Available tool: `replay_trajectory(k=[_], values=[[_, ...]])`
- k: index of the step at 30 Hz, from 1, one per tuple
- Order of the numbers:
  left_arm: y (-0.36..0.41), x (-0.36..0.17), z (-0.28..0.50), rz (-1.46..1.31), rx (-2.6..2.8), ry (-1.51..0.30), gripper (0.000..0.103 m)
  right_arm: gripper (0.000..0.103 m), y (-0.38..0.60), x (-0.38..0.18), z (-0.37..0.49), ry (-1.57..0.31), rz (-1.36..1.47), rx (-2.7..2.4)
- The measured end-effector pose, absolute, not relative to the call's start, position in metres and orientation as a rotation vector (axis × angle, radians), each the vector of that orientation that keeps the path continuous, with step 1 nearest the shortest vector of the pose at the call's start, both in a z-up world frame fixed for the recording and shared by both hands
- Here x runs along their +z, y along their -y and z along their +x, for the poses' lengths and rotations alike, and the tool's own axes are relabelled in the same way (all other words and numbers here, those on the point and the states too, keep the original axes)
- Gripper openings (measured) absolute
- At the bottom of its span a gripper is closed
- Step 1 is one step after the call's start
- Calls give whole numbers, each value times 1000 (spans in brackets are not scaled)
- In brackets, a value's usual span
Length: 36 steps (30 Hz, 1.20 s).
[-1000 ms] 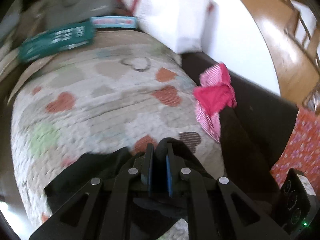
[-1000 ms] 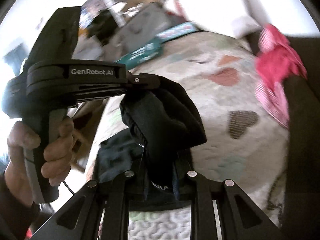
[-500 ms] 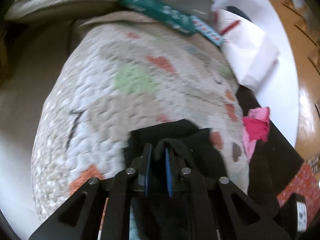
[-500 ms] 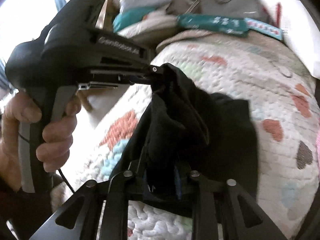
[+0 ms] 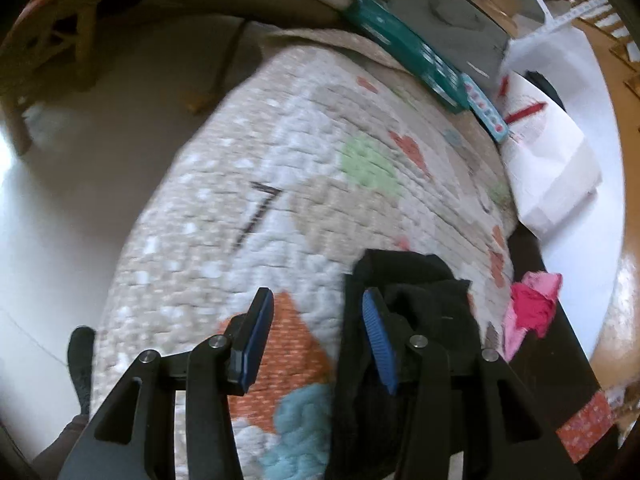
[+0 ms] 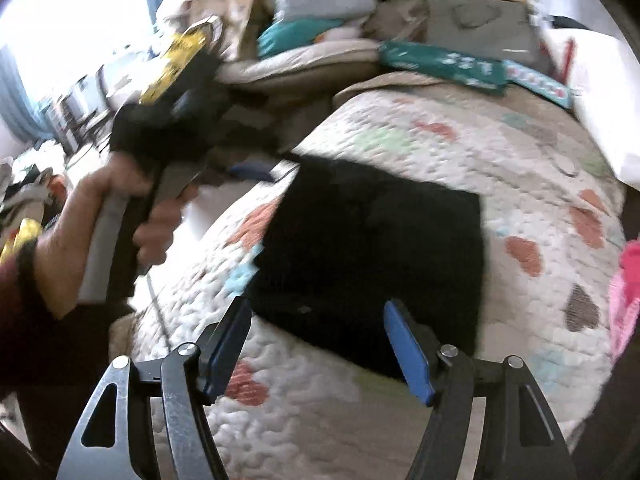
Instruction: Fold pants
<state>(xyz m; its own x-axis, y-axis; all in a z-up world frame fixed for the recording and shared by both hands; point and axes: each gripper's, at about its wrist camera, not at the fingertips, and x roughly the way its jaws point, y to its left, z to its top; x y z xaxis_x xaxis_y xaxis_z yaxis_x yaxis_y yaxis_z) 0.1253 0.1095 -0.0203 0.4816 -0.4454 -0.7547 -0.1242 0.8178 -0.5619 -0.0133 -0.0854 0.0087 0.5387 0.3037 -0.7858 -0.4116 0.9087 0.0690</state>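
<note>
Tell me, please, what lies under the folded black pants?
The black pants lie flat on the heart-patterned quilt, which shows all around them. The quilt beneath them is covered.

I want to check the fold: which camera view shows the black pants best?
The right wrist view: the black pants lie there as a whole folded rectangle on the quilt. The left wrist view shows only a bunched part of them, partly hidden behind the open left gripper.

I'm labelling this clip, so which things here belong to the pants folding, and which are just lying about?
Part of the job:
black pants, folded on the quilt
left gripper, jaws open
right gripper, jaws open

Lying about:
pink cloth
teal box
white bag
</note>
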Motion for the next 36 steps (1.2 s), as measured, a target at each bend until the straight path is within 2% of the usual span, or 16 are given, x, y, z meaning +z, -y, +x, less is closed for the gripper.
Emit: replay_trajectory(k=[6, 12, 14, 18, 21, 29, 36], values=[[-125, -13, 114, -706, -232, -1023, 45, 74, 115, 18, 15, -890, -55, 293], [-85, 18, 95, -673, -403, -922, 56, 74, 151, 11, 28, -904, -3, 199], [-60, 19, 95, -568, -414, -944, 56, 74, 161, 7, 33, -914, 30, 180], [-33, -17, 99, -356, -220, -1131, 56, 74, 174, 0, 50, -940, 125, 157], [-43, -32, 96, -414, -210, -1198, 60, 74, 178, -3, 61, -944, 162, 146], [-49, -33, 94, -408, -196, -1214, 64, 76, 176, -5, 107, -953, 138, 140], [-57, -33, 98, -482, -235, -1196, 67, 80, 151, -45, 179, -1105, 32, 97]])
